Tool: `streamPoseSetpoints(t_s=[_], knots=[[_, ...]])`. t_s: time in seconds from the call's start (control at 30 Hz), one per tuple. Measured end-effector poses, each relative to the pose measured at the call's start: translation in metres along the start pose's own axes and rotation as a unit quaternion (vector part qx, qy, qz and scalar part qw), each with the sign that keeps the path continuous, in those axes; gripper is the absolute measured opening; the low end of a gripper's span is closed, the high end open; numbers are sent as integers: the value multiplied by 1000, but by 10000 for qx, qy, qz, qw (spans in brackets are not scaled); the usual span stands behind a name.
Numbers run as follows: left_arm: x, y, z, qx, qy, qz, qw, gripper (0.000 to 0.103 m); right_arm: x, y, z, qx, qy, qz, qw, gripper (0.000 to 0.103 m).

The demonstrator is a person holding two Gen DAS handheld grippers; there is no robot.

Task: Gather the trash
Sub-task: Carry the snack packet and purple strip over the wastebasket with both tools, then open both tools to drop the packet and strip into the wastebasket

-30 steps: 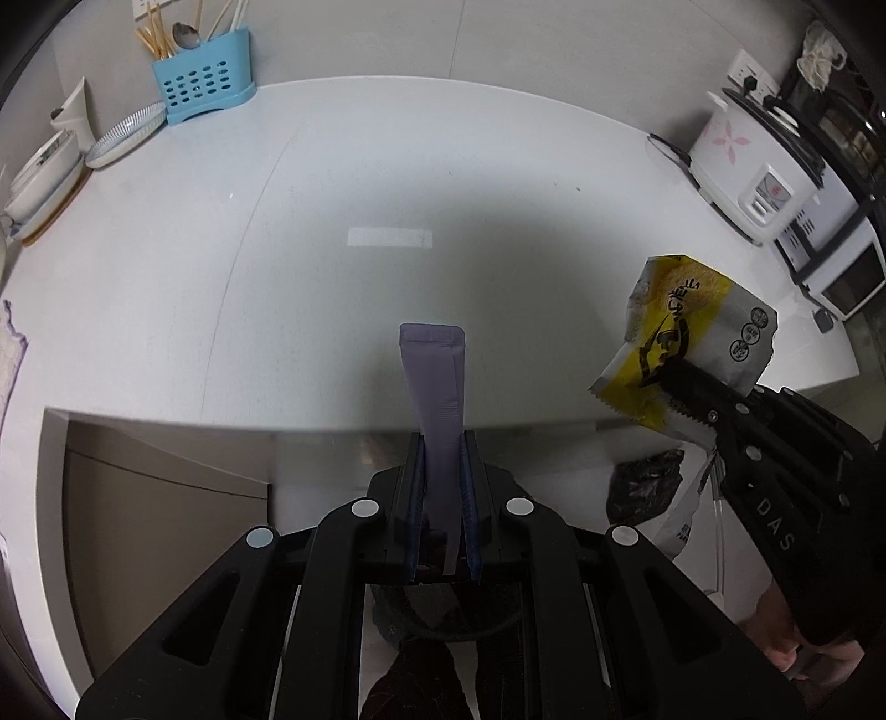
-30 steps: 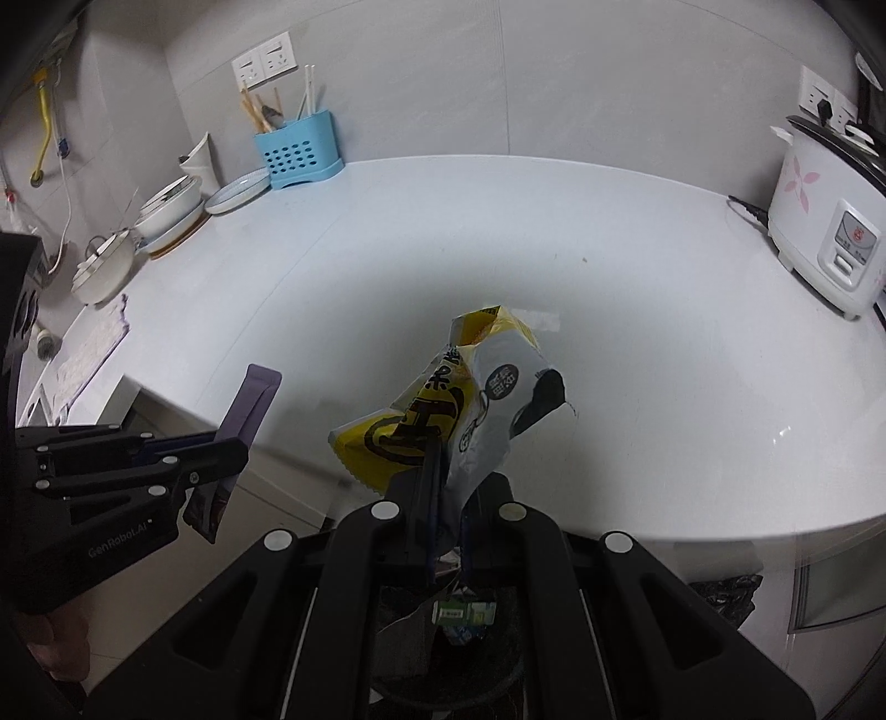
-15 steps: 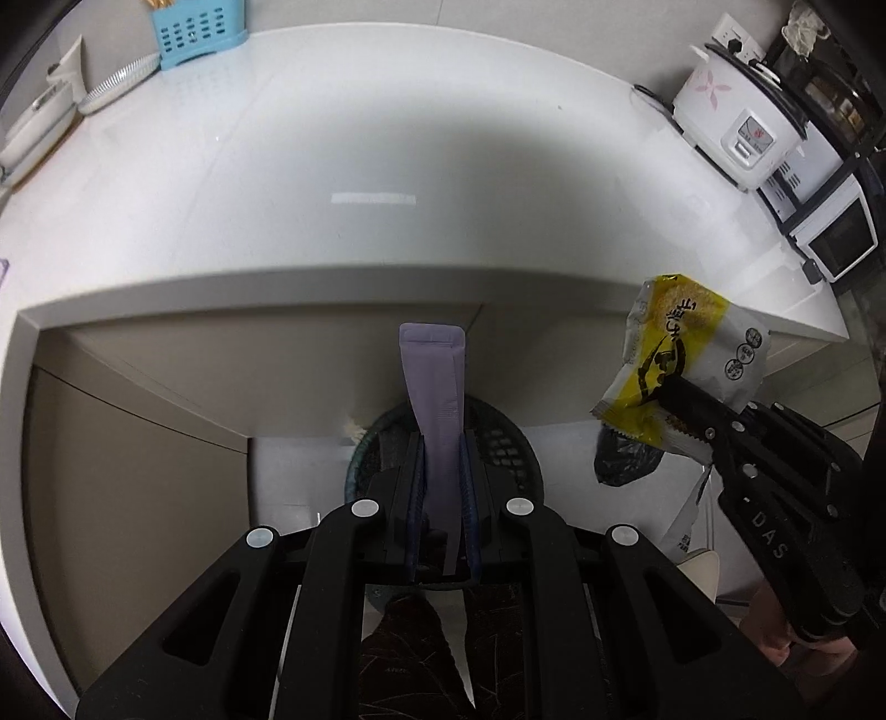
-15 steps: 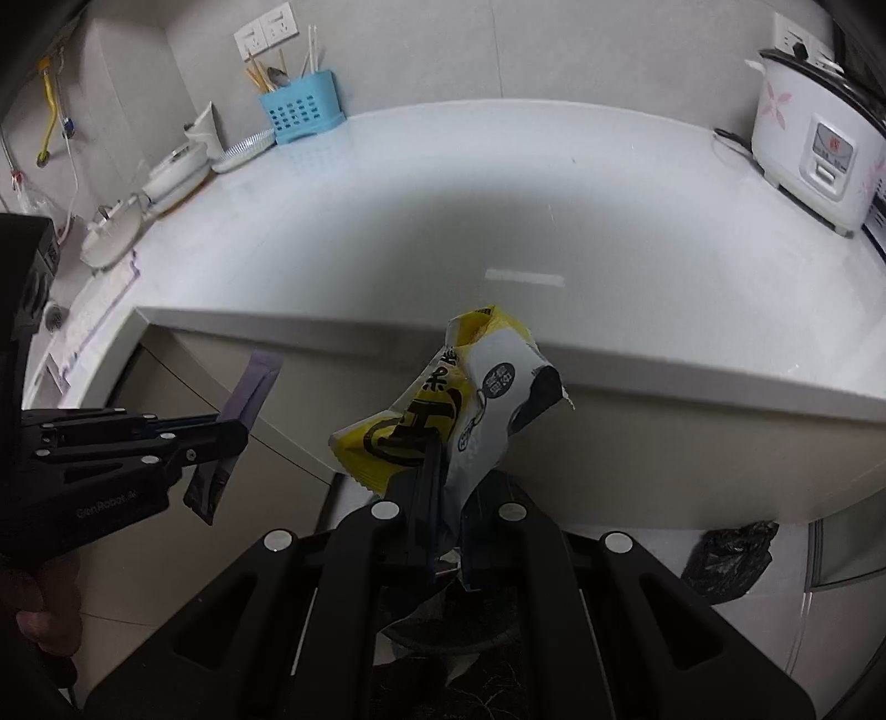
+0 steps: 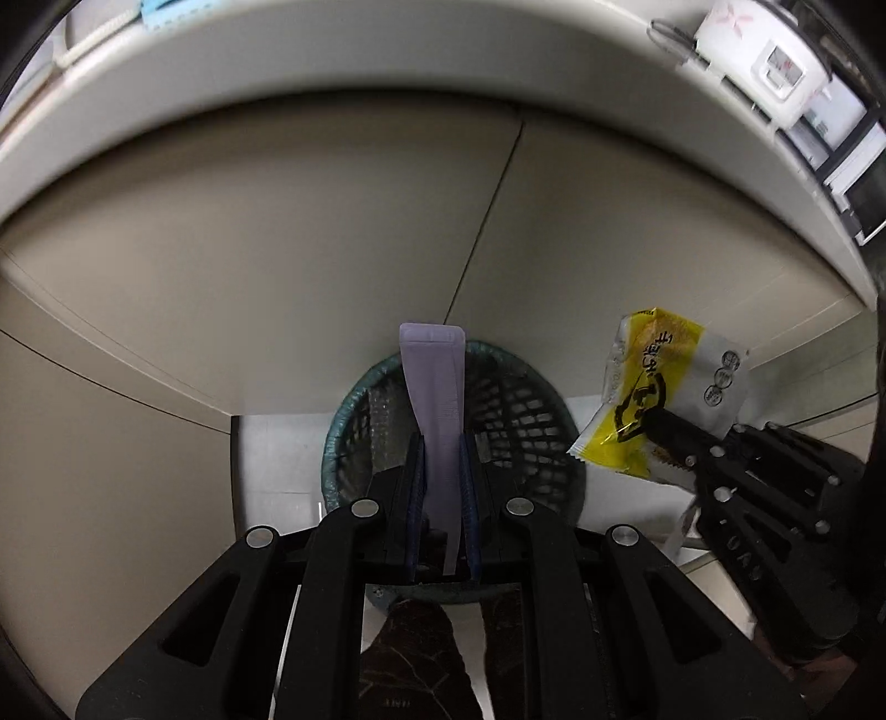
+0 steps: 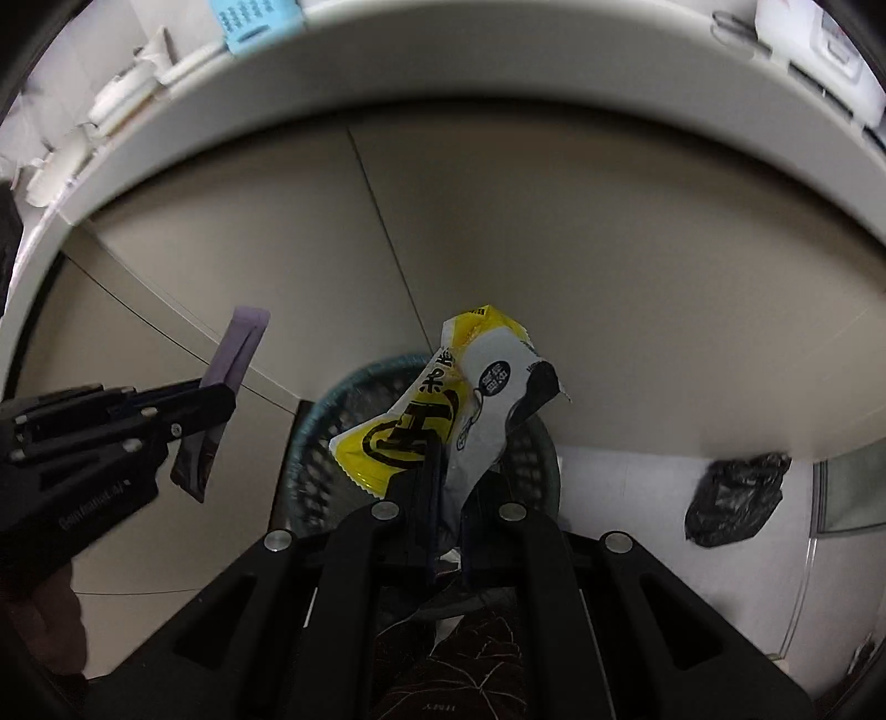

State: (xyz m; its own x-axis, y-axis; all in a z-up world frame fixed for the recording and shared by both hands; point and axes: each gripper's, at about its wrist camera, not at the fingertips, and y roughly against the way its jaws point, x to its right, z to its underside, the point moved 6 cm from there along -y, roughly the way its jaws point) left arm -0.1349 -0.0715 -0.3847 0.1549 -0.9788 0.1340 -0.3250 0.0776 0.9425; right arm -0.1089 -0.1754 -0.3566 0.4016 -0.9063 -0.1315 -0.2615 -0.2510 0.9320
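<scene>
My left gripper (image 5: 441, 443) is shut on a purple sachet (image 5: 433, 387) and holds it over a dark mesh waste basket (image 5: 515, 410) on the floor. My right gripper (image 6: 446, 448) is shut on a yellow and white snack wrapper (image 6: 443, 404) above the same basket (image 6: 315, 459). In the left wrist view the wrapper (image 5: 664, 387) and the right gripper (image 5: 673, 437) hang to the right of the basket. In the right wrist view the left gripper (image 6: 216, 399) with the sachet (image 6: 235, 349) is at the left.
Beige cabinet doors (image 5: 277, 249) stand behind the basket under the white counter edge (image 5: 387, 66). A black plastic bag (image 6: 736, 498) lies on the floor at the right. A rice cooker (image 5: 758, 55) and a blue utensil holder (image 6: 255, 16) stand on the counter.
Both grippers have dropped from counter height to below the counter edge, still holding the sachet and the wrapper. The waste basket has come into full view beneath them.
</scene>
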Motion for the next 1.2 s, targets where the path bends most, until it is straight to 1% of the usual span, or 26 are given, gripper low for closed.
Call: streamPoseSetpoints(t_s=[0.07, 0.13, 0.2, 0.27, 0.33, 0.53, 0.57, 0.73, 0.77, 0.8, 0.87, 0.9, 0.97, 1.03, 1.1, 1.13, 1.2], knots=[[-6, -17, 5, -40, 51, 43, 10000, 12, 3, -13, 5, -72, -42, -25, 10000, 4], [-10, -37, 12, -169, 142, 52, 9997, 12, 6, -24, 8, -118, -25, -35, 9999, 4], [-14, -56, 19, -267, 151, -34, 9995, 12, 5, -30, 10, -133, 65, -57, 9999, 4], [-16, -70, 25, -328, 140, -40, 9994, 12, 7, -33, 10, -148, 160, -9, 9998, 4], [-15, -83, 29, -408, 140, -9, 9991, 11, 9, -34, 11, -195, 124, -16, 9997, 4], [-8, -102, 34, -562, 58, 17, 9984, 13, 18, -35, 12, -310, 80, 5, 9995, 4], [-7, -105, 34, -576, 63, 28, 9983, 16, 19, -35, 12, -330, 92, -8, 9994, 4], [-5, -107, 34, -613, 30, 27, 9981, 18, 24, -37, 18, -402, 176, -10, 9990, 4], [-3, -106, 34, -598, 26, 22, 9982, 24, 26, -37, 18, -414, 168, -15, 9990, 4], [-4, -105, 34, -564, 27, 7, 9984, 33, 27, -38, 19, -430, 158, -12, 9989, 5], [-4, -103, 34, -492, 49, -7, 9988, 42, 29, -39, 20, -448, 128, -10, 9989, 5], [-5, -103, 33, -482, 39, -13, 9988, 46, 30, -39, 20, -460, 108, -13, 9989, 5], [-6, -103, 34, -541, 2, -59, 9985, 50, 31, -39, 21, -457, 90, -7, 9989, 5], [-9, -100, 33, -511, 75, -68, 9986, 58, 30, -40, 19, -464, 74, -32, 9989, 5], [-15, -94, 32, -411, 129, -108, 9990, 72, 26, -42, 19, -484, 72, -82, 9988, 5], [-18, -90, 31, -345, 135, -137, 9992, 74, 25, -43, 19, -493, 68, -112, 9987, 5], [-25, -82, 29, -207, 119, -219, 9995, 81, 18, -49, 18, -501, 70, -188, 9985, 5]])
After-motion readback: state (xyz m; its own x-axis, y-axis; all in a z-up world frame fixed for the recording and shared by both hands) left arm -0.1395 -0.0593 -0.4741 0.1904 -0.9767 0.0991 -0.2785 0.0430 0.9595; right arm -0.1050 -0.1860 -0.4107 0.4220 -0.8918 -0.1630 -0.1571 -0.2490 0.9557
